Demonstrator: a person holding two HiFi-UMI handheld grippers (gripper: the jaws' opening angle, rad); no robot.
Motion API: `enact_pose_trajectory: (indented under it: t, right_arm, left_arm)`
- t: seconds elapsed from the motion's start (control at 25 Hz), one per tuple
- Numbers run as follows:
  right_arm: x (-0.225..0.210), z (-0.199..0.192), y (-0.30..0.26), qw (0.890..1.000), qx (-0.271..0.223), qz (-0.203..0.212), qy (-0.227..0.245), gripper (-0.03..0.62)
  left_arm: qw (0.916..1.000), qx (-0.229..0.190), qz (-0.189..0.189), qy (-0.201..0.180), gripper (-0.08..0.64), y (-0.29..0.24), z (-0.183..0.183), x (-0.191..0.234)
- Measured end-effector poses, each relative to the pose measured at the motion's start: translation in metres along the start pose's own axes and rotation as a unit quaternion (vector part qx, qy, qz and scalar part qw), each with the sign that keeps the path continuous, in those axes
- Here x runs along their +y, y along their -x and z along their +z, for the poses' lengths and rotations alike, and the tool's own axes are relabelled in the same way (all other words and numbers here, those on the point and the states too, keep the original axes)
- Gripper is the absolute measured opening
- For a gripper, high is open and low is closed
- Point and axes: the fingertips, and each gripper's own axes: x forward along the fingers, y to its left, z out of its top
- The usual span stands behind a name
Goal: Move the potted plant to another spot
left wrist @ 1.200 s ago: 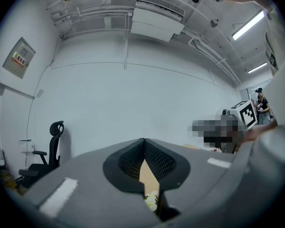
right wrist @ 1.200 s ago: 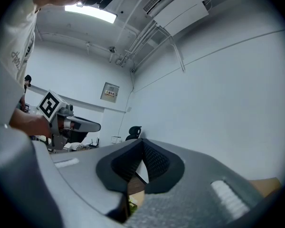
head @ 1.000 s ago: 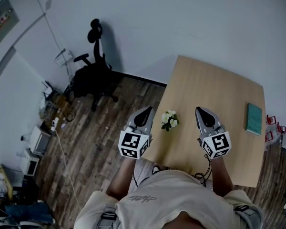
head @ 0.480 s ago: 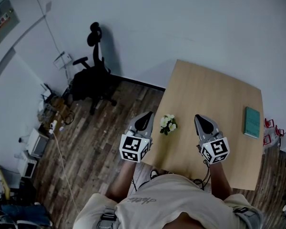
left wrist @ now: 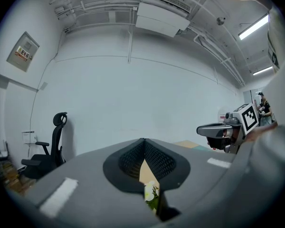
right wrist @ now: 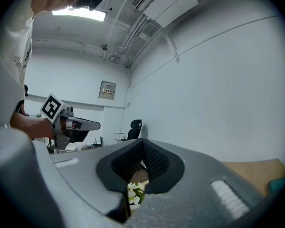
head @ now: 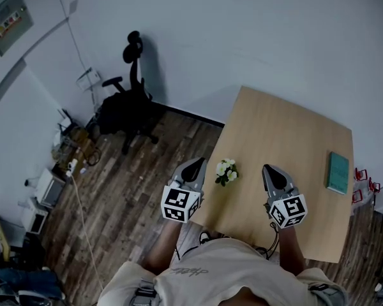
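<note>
potted plant: white flowers, pot unclear, near table left edge | left gripper: jaws closed, empty | right gripper: jaws closed, empty

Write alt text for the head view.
A person at a wooden table holds the left gripper and right gripper, both shut, either side of a small white-flowered potted plant. A teal book lies near the table's right edge.

Teal book (flat) on table; black chair
</note>
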Motion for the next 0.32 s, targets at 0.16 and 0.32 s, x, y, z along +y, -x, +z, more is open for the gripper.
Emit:
enact_pose_trajectory:
  t: [0.16, 0.32]
  right_arm:
    - [0.0006, 0.0032, -0.0004, 1.0, -0.005, 0.003, 0.001, 0.002]
    - [-0.0008, 0.0005, -0.0022, 1.0, -0.007, 0.006, 0.0, 0.002]
  left_arm:
    - [1.0, 0.005, 0.006, 0.001, 0.015, 0.0026, -0.0036, 0.0049]
    - [1.0, 0.003, 0.009, 0.001, 0.015, 0.0007, -0.0063, 0.0072]
